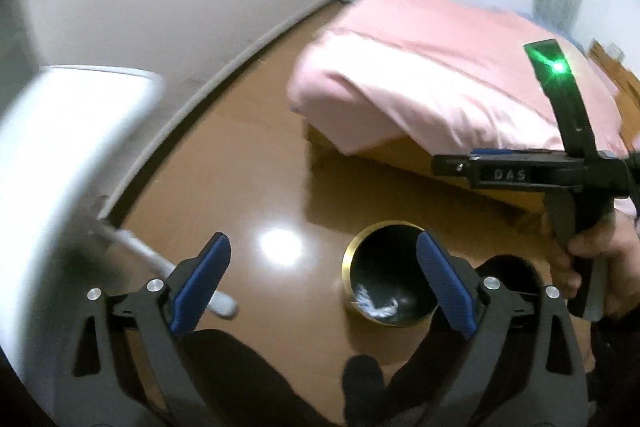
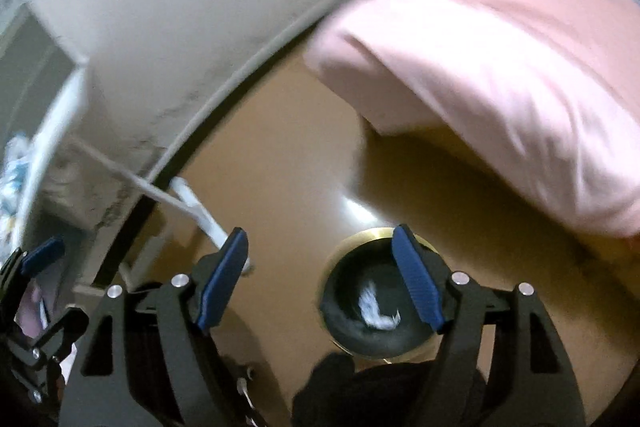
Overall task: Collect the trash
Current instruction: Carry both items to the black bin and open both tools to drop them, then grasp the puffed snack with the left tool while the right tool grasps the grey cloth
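Note:
A round black bin with a gold rim (image 1: 347, 259) stands on the brown floor, and crumpled white trash (image 1: 376, 301) lies at its bottom. My left gripper (image 1: 324, 283) is open and empty, hovering above the floor just left of the bin. In the right wrist view the same bin (image 2: 340, 251) sits below with the white trash (image 2: 376, 309) inside. My right gripper (image 2: 320, 283) is open and empty above the bin's left edge. The right gripper's body (image 1: 560, 171) shows at the right of the left wrist view. The left gripper's fingers (image 2: 42, 251) show at the far left.
A bed with a pink cover (image 1: 432, 79) on a wooden frame stands behind the bin. A white table (image 1: 60, 147) with slanted white legs (image 2: 192, 207) stands at the left by the wall. The grey skirting (image 1: 224, 67) curves along the floor edge.

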Available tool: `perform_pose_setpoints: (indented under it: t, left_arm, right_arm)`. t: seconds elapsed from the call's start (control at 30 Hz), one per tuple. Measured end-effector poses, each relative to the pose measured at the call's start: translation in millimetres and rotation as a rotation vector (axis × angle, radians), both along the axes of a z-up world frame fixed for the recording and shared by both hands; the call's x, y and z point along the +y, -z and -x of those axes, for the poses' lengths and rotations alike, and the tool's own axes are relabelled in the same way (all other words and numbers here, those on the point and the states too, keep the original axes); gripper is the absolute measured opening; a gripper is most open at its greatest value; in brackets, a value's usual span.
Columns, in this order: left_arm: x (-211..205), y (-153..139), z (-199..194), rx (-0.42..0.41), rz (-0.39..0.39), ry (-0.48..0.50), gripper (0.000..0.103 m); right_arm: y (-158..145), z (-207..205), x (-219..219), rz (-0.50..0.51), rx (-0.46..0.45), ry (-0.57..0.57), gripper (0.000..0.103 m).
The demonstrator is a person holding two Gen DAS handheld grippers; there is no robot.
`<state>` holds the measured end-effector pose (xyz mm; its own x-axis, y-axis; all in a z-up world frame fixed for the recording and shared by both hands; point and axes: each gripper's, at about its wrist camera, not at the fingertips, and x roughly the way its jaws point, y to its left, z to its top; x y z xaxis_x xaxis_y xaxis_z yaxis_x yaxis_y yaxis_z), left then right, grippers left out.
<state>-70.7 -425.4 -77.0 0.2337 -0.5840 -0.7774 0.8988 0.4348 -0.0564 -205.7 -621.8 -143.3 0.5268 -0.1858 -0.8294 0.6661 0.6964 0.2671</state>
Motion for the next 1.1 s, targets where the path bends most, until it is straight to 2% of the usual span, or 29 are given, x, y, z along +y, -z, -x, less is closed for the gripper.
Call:
perform_pose_setpoints:
  t: [0.1, 0.23, 0.4, 0.47, 0.57, 0.73, 0.83, 0.97, 1.0, 1.03, 1.1]
  left_arm:
    - [66.7, -40.3, -34.6, -0.073, 0.045, -0.137, 0.092]
    - [160.2, -71.8, -86.3, -0.129, 0.062, -0.365, 0.092]
    - [283.2, -89.8, -150.3, -0.215, 0.009, -0.651, 0.092]
    - [330.0, -90.4, -174.6, -0.220, -0.018, -0.752, 0.092]
    - [381.7, -87.9, -207.7, -0.203, -0.033, -0.855, 0.092]
    - [417.7, -69.5, -239.8, -0.129, -0.036, -0.878, 0.092]
    - [411.7, -54.7, -250.5, -0.115, -0.061, -0.831, 0.092]
    - [410.6, -42.4, -262.7, -0.137, -0.089, -0.854, 0.089]
    - [412.6, -43.1, -264.5, -0.126, -0.066, -0.851, 0.077]
    - [415.7, -44.3, -264.3, -0.112, -0.046, -0.849, 0.059]
    - [423.8, -47.6, -263.1, -0.085, -0.008, -0.853, 0.043]
  right_arm:
    - [-47.7, -37.9, 38.1, 0.062, -0.079, -0.127, 0.075]
    - [-88.7, -95.0, 107.6, 0.112, -0.148, -0.328, 0.075]
    - [-105.2, -163.7, 207.8, 0.122, -0.171, -0.589, 0.075]
    - [-108.8, -186.1, 247.0, 0.112, -0.182, -0.687, 0.075]
    - [-115.1, -209.8, 302.2, 0.106, -0.197, -0.811, 0.075]
    - [-118.9, -243.5, 373.8, 0.097, -0.201, -0.948, 0.075]
    - [-114.0, -262.8, 406.2, 0.092, -0.185, -0.992, 0.075]
    - [-107.8, -278.4, 430.5, 0.105, -0.169, -1.017, 0.075]
    - [-106.5, -280.2, 433.7, 0.108, -0.166, -1.019, 0.075]
    - [-105.9, -283.1, 435.6, 0.109, -0.165, -1.022, 0.075]
    - [-103.6, -286.4, 435.1, 0.114, -0.165, -1.023, 0.075]
